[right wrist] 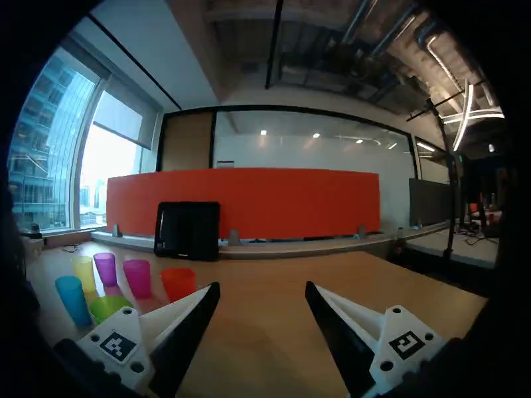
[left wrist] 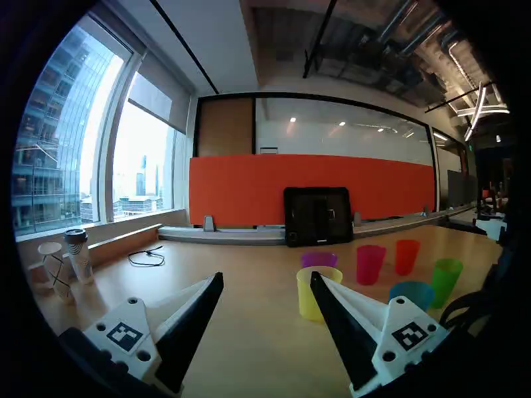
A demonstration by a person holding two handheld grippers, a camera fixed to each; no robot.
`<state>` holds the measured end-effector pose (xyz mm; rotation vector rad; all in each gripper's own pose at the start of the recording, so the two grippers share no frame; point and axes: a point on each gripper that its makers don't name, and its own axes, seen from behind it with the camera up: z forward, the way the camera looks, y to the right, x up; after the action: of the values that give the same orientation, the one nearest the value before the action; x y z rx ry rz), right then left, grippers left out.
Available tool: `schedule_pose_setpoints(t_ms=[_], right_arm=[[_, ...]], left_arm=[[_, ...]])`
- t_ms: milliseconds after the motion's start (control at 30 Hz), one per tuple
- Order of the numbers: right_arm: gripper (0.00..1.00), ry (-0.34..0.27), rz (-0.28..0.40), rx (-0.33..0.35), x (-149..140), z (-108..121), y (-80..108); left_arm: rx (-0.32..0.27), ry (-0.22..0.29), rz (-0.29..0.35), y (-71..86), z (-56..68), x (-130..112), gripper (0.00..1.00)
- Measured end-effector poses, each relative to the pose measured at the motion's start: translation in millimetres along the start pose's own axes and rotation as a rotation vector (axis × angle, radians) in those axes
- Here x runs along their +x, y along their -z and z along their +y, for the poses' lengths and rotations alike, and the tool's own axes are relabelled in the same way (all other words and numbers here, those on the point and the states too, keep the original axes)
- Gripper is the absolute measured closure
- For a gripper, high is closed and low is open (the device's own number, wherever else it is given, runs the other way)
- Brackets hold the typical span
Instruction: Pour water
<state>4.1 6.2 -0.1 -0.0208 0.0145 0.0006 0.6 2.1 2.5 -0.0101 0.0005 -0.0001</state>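
While your left tool point(left wrist: 265, 275) and right tool point(right wrist: 261, 285) both gape wide and empty, the translucent yellow plastic cup point(left wrist: 305, 295) at five o'clock stands amid crowded coloured cups point(left wrist: 370, 264) on the wooden surface point(left wrist: 252, 345), so a careless reach could topple them.

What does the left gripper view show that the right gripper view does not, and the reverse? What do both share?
Left gripper view: a paper coffee cup by the window and a black cable on the table. Right gripper view: a tall black pole at the far right. Shared: six coloured cups, the black tablet and the orange partition.
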Motion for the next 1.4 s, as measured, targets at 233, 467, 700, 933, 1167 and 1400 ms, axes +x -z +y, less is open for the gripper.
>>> schedule_pose_setpoints(t_ms=[233, 467, 700, 933, 1167, 1400], right_arm=[[0.01, 0.002, -0.012, 0.003, -1.9, -1.5, -0.4], [0.01, 0.001, -0.013, 0.005, -2.1, -2.5, -0.8], [0.01, 0.001, -0.014, 0.008, -2.8, -2.9, -0.8], [0.0, 0.001, -0.015, 0.007, -2.4, -2.4, -1.0], [0.01, 0.001, -0.015, 0.007, -2.1, -2.4, -1.4], [0.01, 0.002, -0.015, 0.007, -2.0, -2.4, -0.9]], left_arm=[[0.0, 0.0, 0.0, 0.6, 0.2, 0.0, 0.03], [0.0, 0.0, 0.0, 0.5, 0.5, 0.2, 0.02], [0.0, 0.0, 0.0, 0.8, 0.9, 0.3, 0.03], [0.0, 0.0, 0.0, 0.2, 0.3, 0.4, 0.03], [0.0, 0.0, 0.0, 0.0, 0.2, 0.3, 0.02], [0.0, 0.0, 0.0, -0.1, 0.3, 0.2, 0.02]])
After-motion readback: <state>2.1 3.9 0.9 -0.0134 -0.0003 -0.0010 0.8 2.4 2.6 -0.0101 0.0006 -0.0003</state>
